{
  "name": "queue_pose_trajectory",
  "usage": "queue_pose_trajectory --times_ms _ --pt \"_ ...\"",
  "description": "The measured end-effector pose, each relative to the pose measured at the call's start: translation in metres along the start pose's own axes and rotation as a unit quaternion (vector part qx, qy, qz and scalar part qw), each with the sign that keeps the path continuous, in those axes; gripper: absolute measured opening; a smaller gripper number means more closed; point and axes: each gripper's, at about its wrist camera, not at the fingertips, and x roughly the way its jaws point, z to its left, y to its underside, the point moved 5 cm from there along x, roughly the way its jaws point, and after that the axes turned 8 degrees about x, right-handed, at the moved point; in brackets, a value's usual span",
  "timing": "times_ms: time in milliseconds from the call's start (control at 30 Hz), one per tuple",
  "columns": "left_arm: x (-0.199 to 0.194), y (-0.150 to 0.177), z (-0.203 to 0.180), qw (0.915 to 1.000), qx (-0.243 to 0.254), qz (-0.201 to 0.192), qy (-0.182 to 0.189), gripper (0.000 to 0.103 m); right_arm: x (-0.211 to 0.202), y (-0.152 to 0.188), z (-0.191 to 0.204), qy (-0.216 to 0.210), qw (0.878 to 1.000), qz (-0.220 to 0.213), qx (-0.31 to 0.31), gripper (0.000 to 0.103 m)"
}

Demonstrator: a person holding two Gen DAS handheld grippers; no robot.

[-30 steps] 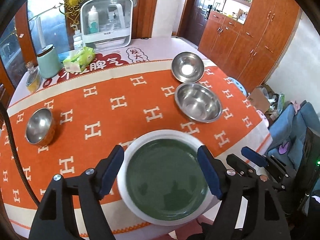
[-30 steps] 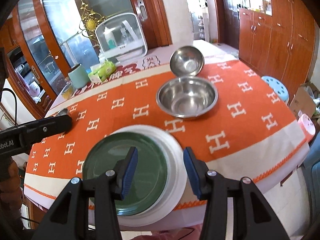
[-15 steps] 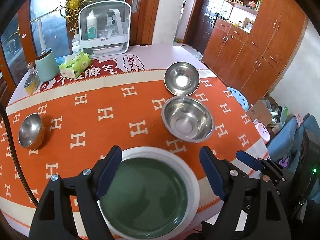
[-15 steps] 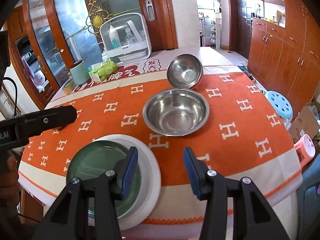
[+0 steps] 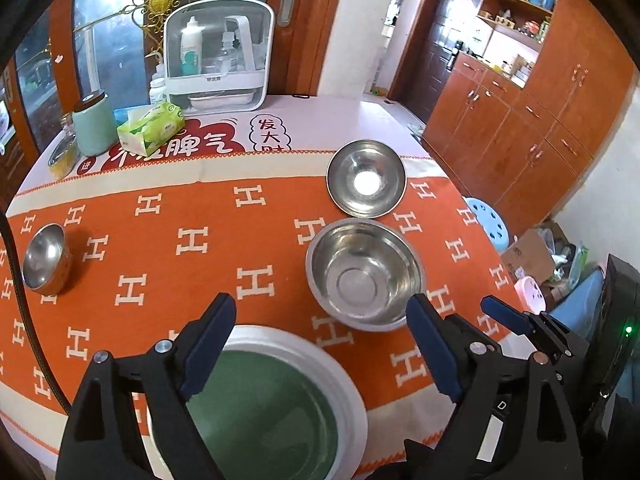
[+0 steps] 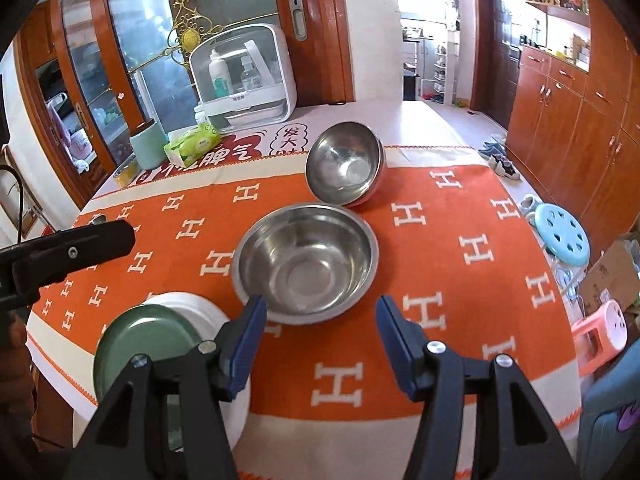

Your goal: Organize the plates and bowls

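A green plate (image 5: 264, 412) lies stacked on a white plate (image 5: 344, 372) at the table's near edge. Beyond them stands a large steel bowl (image 5: 366, 276), with a smaller steel bowl (image 5: 366, 178) tilted behind it and a small steel bowl (image 5: 42, 256) far left. My left gripper (image 5: 320, 312) hovers above the plates' far rim, jaws opening, nothing between them. My right gripper (image 6: 320, 308) hangs just before the large steel bowl (image 6: 306, 262), jaws opening and not touching it. The green plate (image 6: 144, 340) sits to its lower left.
At the table's far end stand a white storage box (image 5: 218, 60) with bottles, a tissue pack (image 5: 152, 128), a mint canister (image 5: 94, 124) and a jar (image 5: 64, 152). A blue stool (image 6: 562, 236) and a pink stool (image 6: 600, 328) stand on the floor to the right.
Both grippers have moved away from the stacked plates toward the large steel bowl, which now sits nearer in both views. Both pairs of jaws stand wider than before.
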Motion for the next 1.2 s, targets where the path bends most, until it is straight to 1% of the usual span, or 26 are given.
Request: queue_pose_trajectory --times_ms 167,433,633,800,1033,1067,1133,1200 --pt "0.018 -0.001 -0.006 0.9997 -0.019 0.013 -0.010 0.087 0.012 -0.007 -0.011 -0.014 1.000 0.013 -0.020 0.057" --pt "0.060 0.003 -0.005 0.9954 -0.057 0.073 -0.022 0.087 0.031 -0.016 -0.023 -0.036 0.998 0.029 -0.044 0.057" --pt "0.086 0.004 0.000 0.9913 -0.077 0.103 -0.027 0.087 0.051 -0.021 -0.026 -0.053 0.996 0.052 -0.039 0.057" --pt "0.107 0.003 -0.002 0.9883 -0.077 0.126 -0.037 0.087 0.065 -0.018 -0.028 -0.064 0.994 0.078 -0.039 0.057" --pt "0.136 0.005 0.001 0.9817 -0.099 0.155 -0.049 0.086 0.086 -0.016 -0.035 -0.076 0.991 0.108 -0.037 0.057" --pt "0.139 0.006 0.001 0.9810 -0.101 0.158 -0.048 0.086 0.090 -0.016 -0.036 -0.079 0.990 0.114 -0.034 0.057" --pt "0.144 0.008 0.001 0.9796 -0.105 0.164 -0.049 0.086 0.095 -0.013 -0.038 -0.084 0.988 0.125 -0.029 0.053" --pt "0.148 0.009 0.001 0.9783 -0.107 0.171 -0.050 0.082 0.100 -0.012 -0.040 -0.088 0.987 0.134 -0.025 0.046"
